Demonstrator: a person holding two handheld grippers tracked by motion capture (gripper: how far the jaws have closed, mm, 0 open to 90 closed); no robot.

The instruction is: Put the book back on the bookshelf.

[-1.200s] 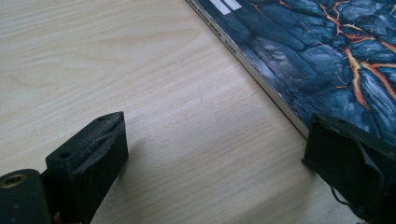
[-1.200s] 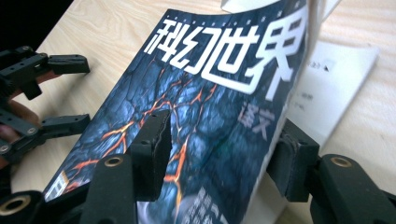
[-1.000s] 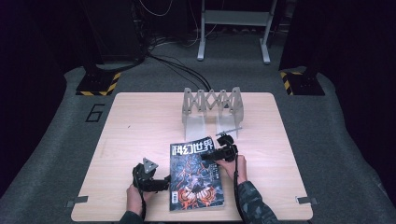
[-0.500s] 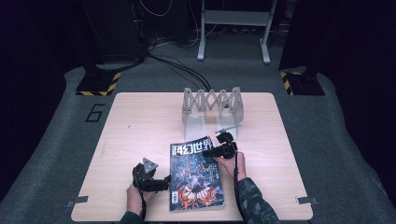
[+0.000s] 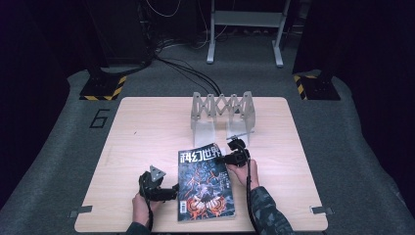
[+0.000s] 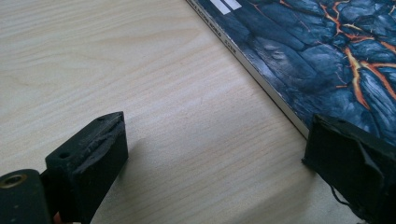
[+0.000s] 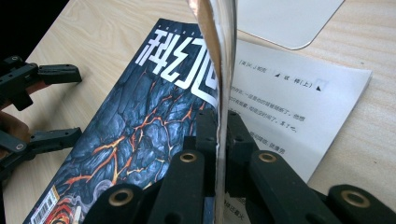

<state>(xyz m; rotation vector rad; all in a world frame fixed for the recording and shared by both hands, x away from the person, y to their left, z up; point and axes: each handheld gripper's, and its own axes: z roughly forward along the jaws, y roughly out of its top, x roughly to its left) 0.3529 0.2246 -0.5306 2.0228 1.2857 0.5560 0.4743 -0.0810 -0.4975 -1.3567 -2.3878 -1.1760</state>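
A magazine (image 5: 205, 185) with a dark blue lava-patterned cover and white title lies on the wooden table (image 5: 147, 127), near its front edge. My right gripper (image 5: 224, 159) is shut on the cover's right edge (image 7: 219, 56) and holds it raised, so the printed white page (image 7: 289, 112) beneath shows. In the right gripper view, that gripper (image 7: 218, 128) pinches the cover between both jaws. My left gripper (image 5: 173, 191) rests open at the magazine's left edge. In its own view the left gripper (image 6: 219, 163) straddles bare table beside the spine (image 6: 271, 95), one jaw over the cover's edge.
A grey metal accordion-style rack (image 5: 222, 112) stands upright just beyond the magazine, and its flat base plate (image 7: 289, 18) lies close to the open page. Bare wood stretches left of the magazine. Cables and stands occupy the floor behind the table.
My right gripper has shifted slightly toward the rack, raising the cover's edge. The left gripper has stayed in place.
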